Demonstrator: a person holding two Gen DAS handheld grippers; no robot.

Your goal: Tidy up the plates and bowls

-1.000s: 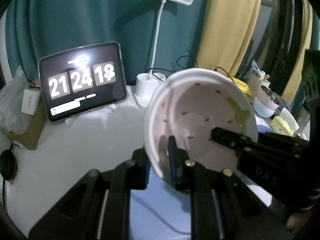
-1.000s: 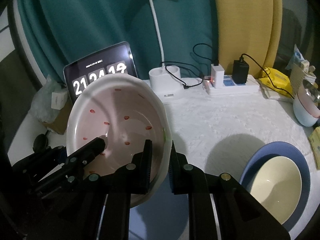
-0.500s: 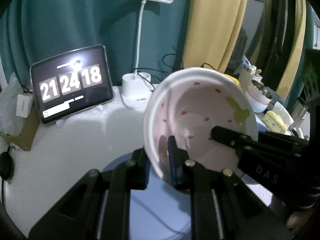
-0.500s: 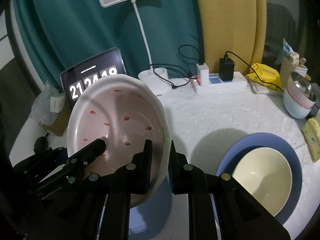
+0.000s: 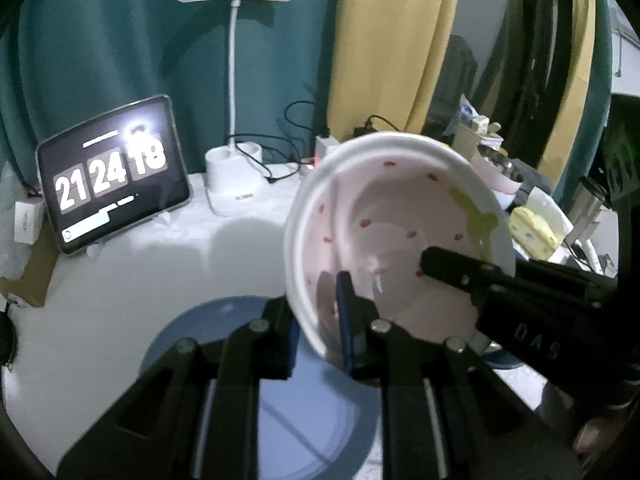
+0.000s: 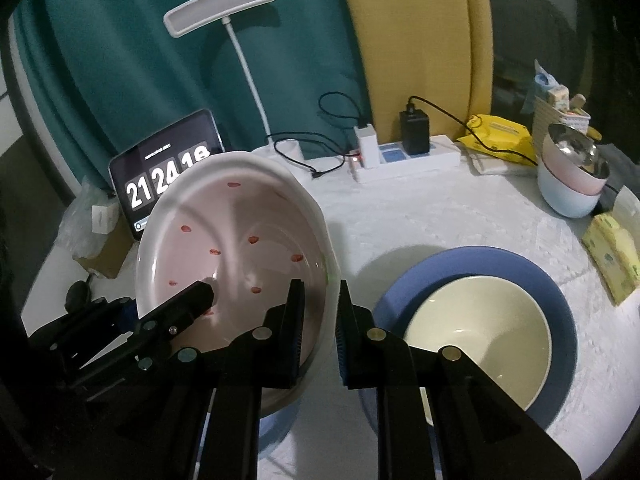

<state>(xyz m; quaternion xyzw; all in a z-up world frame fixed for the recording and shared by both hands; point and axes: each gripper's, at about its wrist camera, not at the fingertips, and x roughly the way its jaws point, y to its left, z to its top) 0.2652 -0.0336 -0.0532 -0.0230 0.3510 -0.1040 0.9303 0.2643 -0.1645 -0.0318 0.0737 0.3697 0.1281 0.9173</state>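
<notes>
both grippers hold one speckled bowl above the table

table (image 6: 460,220): round, white textured cloth, fills the lower part of both views. teal curtain (image 6: 120,60) and yellow curtain (image 6: 420,40) hang behind it.

blue plate (image 6: 560,320): lies flat on the table at the right of the right wrist view, with a cream bowl (image 6: 480,328) sitting in it, upright. a second blue plate (image 5: 192,332) shows in the left wrist view, flat on the cloth right below the grippers and partly hidden by them.

speckled bowl (image 6: 240,248): white rim, pinkish inside with red dots and a green smear near one edge. it is lifted off the table and tilted, opening toward the cameras, above the second blue plate.

right gripper (image 6: 320,320): jaws nearly closed, pinching the bowl's rim on its right side, one finger inside the bowl and one outside.

left gripper (image 5: 320,320): same narrow grip on the opposite side of the rim, one finger inside, one outside. each gripper also shows in the other's view as a black bar reaching into the bowl.

tablet (image 5: 116,176): propped at the back left, showing a flip clock.

desk lamp (image 6: 224,4): white, thin neck, base beside the tablet.

power strip (image 6: 404,160): white, at the back, with chargers plugged in.

stacked bowls (image 6: 572,184): far right edge, well apart from the held bowl.

yellow packet (image 6: 500,132): behind the stacked bowls.
</notes>
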